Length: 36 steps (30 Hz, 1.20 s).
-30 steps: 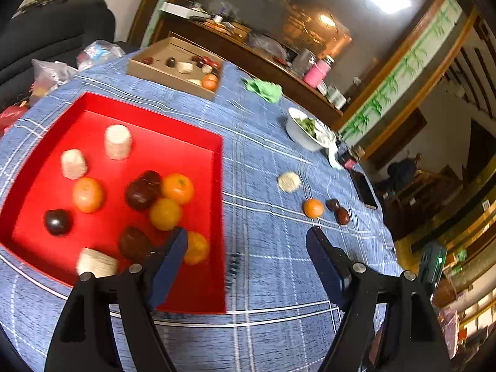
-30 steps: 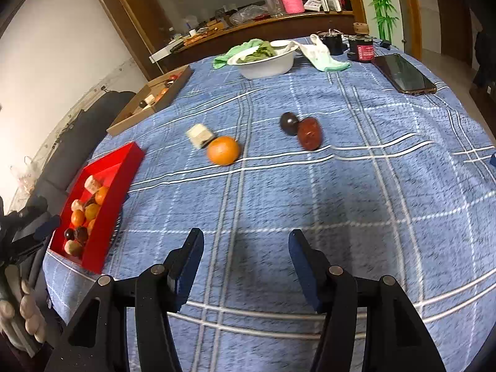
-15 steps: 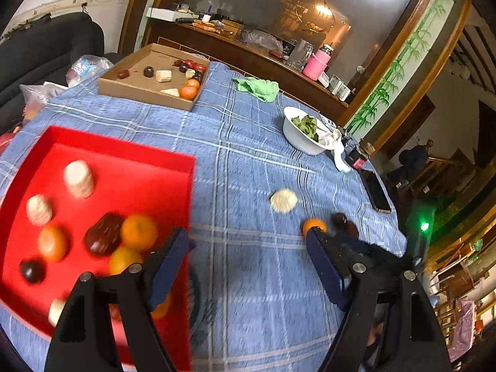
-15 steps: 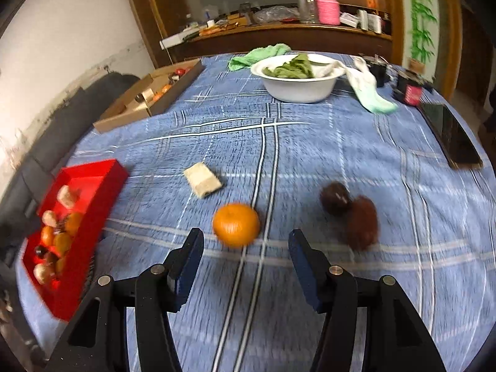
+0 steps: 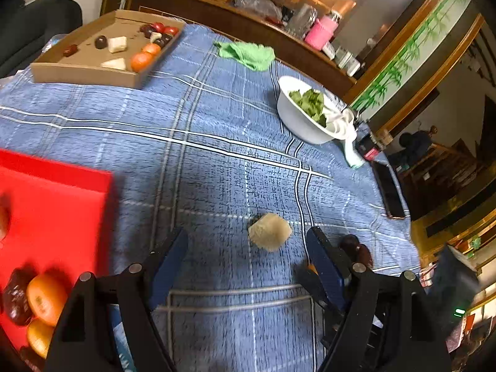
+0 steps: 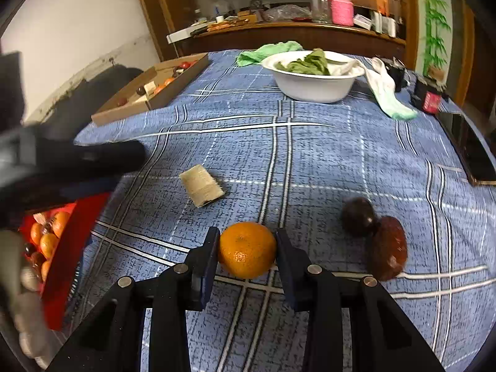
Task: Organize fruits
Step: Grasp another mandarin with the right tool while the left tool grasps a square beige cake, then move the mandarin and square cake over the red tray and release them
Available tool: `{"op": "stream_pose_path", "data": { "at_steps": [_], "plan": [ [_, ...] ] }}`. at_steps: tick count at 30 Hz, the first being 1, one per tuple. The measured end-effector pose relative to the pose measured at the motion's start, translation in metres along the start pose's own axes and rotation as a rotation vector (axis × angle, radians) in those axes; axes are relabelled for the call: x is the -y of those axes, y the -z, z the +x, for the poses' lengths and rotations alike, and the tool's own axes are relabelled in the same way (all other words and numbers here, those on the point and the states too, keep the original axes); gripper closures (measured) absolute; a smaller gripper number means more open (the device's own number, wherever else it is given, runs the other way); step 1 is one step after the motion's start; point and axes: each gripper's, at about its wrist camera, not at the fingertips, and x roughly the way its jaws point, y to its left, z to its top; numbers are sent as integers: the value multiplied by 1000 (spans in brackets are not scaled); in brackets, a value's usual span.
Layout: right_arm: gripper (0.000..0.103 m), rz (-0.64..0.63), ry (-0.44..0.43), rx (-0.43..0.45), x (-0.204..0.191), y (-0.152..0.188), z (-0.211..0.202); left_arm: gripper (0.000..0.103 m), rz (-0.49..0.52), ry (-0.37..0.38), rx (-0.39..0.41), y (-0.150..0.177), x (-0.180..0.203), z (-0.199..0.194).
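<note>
In the right wrist view my right gripper (image 6: 247, 241) is shut on an orange mandarin (image 6: 247, 249) that rests on the blue checked tablecloth. A pale cut fruit piece (image 6: 201, 185) lies to its upper left; a dark plum (image 6: 357, 216) and a brown date-like fruit (image 6: 388, 251) lie to its right. In the left wrist view my left gripper (image 5: 248, 245) is open and empty, with the pale piece (image 5: 269, 231) just beyond its fingers. The red tray (image 5: 52, 214) with several mandarins (image 5: 46, 298) and dark fruits is at the left.
A cardboard box (image 5: 93, 59) with more fruit sits at the far left. A white bowl of greens (image 5: 305, 114), a green cloth (image 5: 246, 53), a white cloth (image 6: 386, 91), a phone (image 5: 387, 190) and small jars (image 6: 429, 99) lie at the far right of the table.
My right gripper moved forward to the mandarin and closed on it. My left gripper moved right, away from the red tray, toward the pale fruit piece.
</note>
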Motion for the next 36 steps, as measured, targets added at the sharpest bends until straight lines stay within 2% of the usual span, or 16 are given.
{"op": "stream_pose_path", "data": {
  "at_steps": [4, 9, 11, 13, 14, 17, 23, 28, 32, 36],
  "plan": [
    [65, 55, -4, 15, 12, -3, -9, 26, 49, -19, -21, -1, 9, 23],
    [65, 103, 7, 15, 23, -6, -11, 26, 168, -50, -38, 0, 22, 46],
    [65, 110, 14, 26, 25, -7, -14, 35, 206, -68, -24, 2, 28, 48],
    [65, 112, 25, 37, 26, -8, -15, 61, 236, -61, -20, 4, 32, 49],
    [65, 113, 29, 41, 27, -9, -16, 65, 233, -32, -28, 5, 31, 48],
    [65, 108, 36, 39, 26, -9, -15, 65, 245, -63, -10, 9, 35, 42],
    [65, 82, 19, 59, 20, -8, -18, 65, 166, 0, 42, 20, 23, -2],
    [65, 39, 16, 74, 7, -5, -19, 65, 52, 14, 114, 34, -16, -64],
    [65, 14, -10, 75, -5, -2, -20, 64, -59, -59, 185, 49, -72, -118],
    [64, -3, -77, 49, -32, -3, -24, 64, -129, -155, 232, 61, -122, -154]
  ]
}}
